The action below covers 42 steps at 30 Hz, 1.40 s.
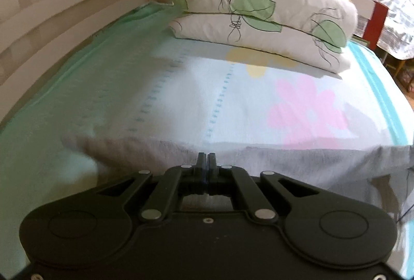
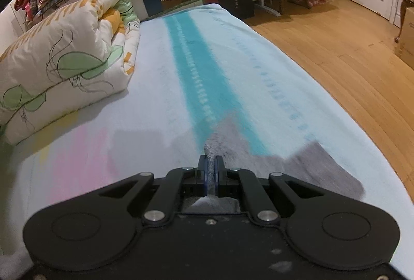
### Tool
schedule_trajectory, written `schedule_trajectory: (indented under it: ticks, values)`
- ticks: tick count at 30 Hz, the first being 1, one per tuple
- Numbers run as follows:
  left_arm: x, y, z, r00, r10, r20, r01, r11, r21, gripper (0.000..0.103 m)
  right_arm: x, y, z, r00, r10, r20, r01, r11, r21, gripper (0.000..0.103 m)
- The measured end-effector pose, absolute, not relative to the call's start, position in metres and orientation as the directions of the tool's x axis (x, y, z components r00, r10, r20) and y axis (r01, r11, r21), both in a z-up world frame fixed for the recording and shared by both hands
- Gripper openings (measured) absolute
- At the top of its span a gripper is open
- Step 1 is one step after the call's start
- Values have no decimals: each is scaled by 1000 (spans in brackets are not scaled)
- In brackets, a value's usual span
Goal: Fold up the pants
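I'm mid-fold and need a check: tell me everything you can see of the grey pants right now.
The grey pants look like soft heathered knit, blurred in both views. They lie on the bed sheet near its floor-side edge. The right gripper is shut on a raised pinch of the fabric. In the left view a taut band of the fabric runs across, with the left gripper shut at its edge.

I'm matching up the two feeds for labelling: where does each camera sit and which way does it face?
Left wrist: sits on the left gripper, low over the bed, facing the folded duvet and the headboard; jaws closed at the grey pants.
Right wrist: sits on the right gripper, looking along the bed's floor side; jaws pinch a fold of the pants.
Shared: pants, duvet, bedsheet.
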<state>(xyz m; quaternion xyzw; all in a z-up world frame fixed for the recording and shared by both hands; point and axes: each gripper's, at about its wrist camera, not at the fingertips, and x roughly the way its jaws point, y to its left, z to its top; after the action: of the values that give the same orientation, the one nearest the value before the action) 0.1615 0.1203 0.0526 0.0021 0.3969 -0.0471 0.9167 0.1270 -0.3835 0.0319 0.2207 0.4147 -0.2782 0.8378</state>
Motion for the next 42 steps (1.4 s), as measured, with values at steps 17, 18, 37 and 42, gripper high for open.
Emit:
schedule_trajectory:
  ticks: [17,18,37,42]
  values:
    - [97,126,-24,506,-99,-857,91,994,-60,4,20,-364,-51,404,-195,-893,691,705,159,8]
    - [101,126,-26,507,-91,-857,86,995,-55,6,18,-364,-53,402,-193,-895,691,706,158,8]
    - [156,135,-68,412,-154,-898,-84,975,-206,61,26,-357,-52,453,-237,-859,628,769,119,7]
    - [158,136,-74,389,-148,-909,-117,971,-209,63,25,-359,-54,452,-235,-860,630,767,122,7]
